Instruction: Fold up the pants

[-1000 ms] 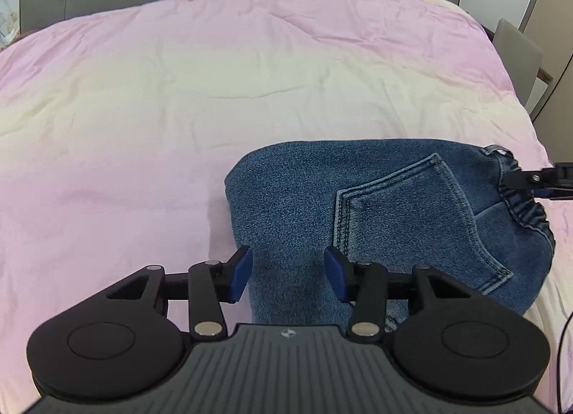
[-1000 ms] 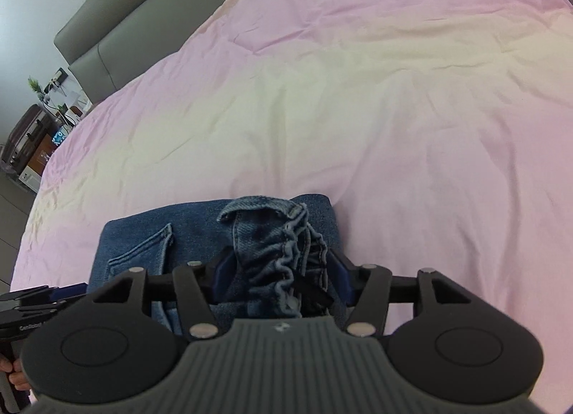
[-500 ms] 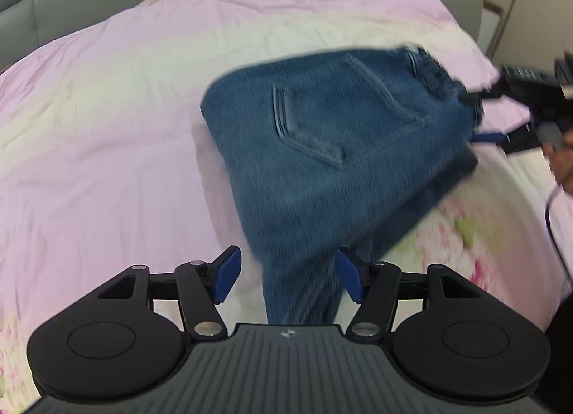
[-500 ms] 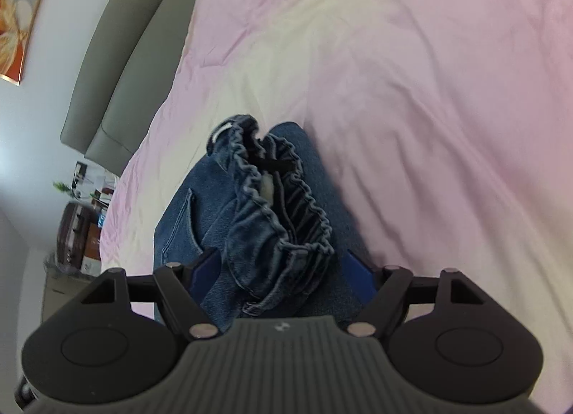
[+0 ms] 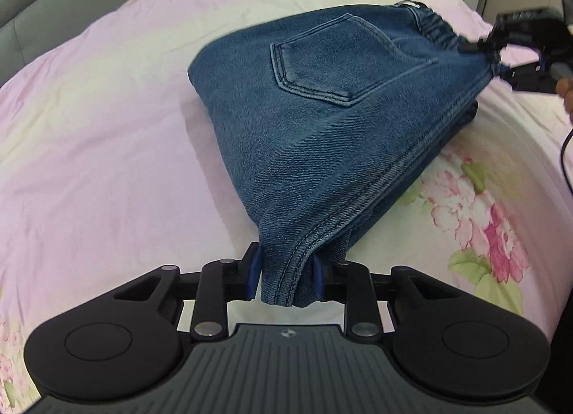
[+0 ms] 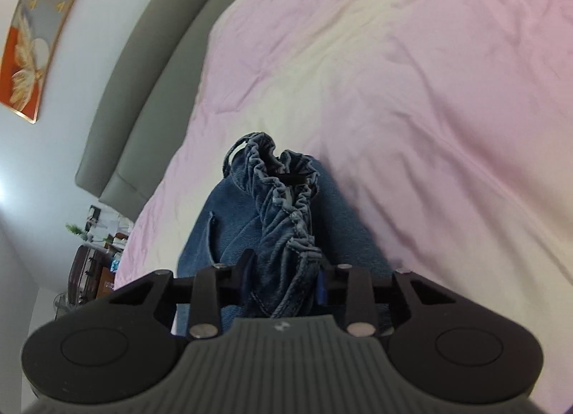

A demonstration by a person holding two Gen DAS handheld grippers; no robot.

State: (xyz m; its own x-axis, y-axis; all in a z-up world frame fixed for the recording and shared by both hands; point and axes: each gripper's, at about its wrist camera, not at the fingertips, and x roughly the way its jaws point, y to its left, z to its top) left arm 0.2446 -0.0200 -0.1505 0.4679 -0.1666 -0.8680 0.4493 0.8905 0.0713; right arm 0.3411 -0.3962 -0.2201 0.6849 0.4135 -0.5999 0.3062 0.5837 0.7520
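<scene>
Since the jeans (image 5: pixel 322 120) are already folded small, both grippers' jaws pinch opposite ends (waistband right); only laying them flat on the bed (image 5: pixel 107 149) looks left.

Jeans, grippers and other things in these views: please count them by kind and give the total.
Jeans: 1
Grippers: 2, the left gripper and the right gripper, each closed on the denim
Bed cover: 1
Wall picture: 1
Total: 5

Left gripper (image 5: pixel 286 276) jaws now clamped on pants (image 5: pixel 333 120) seam corner; right gripper (image 6: pixel 284 283) re-clamped waistband.
</scene>
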